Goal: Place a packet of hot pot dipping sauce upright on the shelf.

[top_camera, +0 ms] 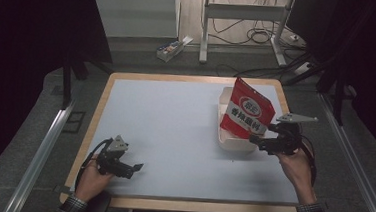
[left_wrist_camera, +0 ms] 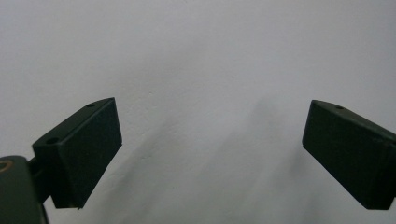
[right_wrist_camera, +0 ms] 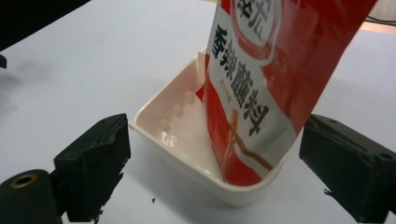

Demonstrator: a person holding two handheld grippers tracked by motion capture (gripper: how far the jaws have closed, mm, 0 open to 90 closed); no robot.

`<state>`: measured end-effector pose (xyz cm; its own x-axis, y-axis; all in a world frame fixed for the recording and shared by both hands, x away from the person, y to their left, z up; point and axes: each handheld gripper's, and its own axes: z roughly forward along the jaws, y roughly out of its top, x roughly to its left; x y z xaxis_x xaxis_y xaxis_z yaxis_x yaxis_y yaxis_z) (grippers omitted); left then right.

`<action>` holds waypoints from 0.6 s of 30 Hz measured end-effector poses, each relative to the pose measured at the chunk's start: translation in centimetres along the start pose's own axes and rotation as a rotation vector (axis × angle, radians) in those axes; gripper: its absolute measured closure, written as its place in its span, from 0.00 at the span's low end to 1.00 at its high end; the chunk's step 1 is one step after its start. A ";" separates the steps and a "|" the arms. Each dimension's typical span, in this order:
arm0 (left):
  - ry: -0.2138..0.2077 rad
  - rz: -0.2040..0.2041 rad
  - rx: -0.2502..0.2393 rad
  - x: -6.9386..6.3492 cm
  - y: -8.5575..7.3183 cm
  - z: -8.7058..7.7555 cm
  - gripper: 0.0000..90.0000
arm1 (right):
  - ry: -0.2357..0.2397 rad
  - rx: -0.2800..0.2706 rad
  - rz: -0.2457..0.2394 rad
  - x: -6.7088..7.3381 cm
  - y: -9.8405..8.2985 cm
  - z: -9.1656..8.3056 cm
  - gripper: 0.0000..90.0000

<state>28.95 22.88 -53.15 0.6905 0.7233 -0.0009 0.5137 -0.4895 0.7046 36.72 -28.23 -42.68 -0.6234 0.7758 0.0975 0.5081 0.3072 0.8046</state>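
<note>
Glossy red pouch (right_wrist_camera: 266,88) upright in white plastic tray (right_wrist_camera: 182,140); both tongs spread wide, empty.

Pale blue table (top_camera: 174,135) with wooden edge, white tray (top_camera: 233,142) at right

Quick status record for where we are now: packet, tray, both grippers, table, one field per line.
packet: red and white packet stands tilted in the tray, lower end inside it, top leaning up and out
tray: white tray on the table's right side, nothing else seen in it
right gripper: right gripper open, at the tray's near right side; jaws stand apart on either side of the packet, not pressing it
left gripper: left gripper open, nothing between the jaws, low over the near left of the table
table: pale blue table with a wooden edge
</note>
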 end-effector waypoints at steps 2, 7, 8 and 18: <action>0.000 -0.005 -0.005 0.0 0.0 0.0 0.05 | -0.001 0.005 -0.007 0.1 -0.2 -0.1 0.08; 0.000 -0.004 -0.005 0.0 0.0 0.0 0.05 | -0.011 0.016 -0.032 0.7 -0.7 -0.6 0.05; 0.000 -0.003 -0.005 -0.1 0.0 0.0 0.05 | -0.013 0.019 -0.037 0.8 -0.8 -0.7 0.05; 0.000 0.003 -0.006 -0.1 0.0 0.0 0.05 | -0.022 0.021 -0.063 1.7 -1.8 -1.7 0.03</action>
<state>28.89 22.80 -53.12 0.6919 0.7220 0.0015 0.5085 -0.4888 0.7089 33.72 -28.42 -42.99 -0.6415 0.7664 0.0339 0.4807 0.3671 0.7964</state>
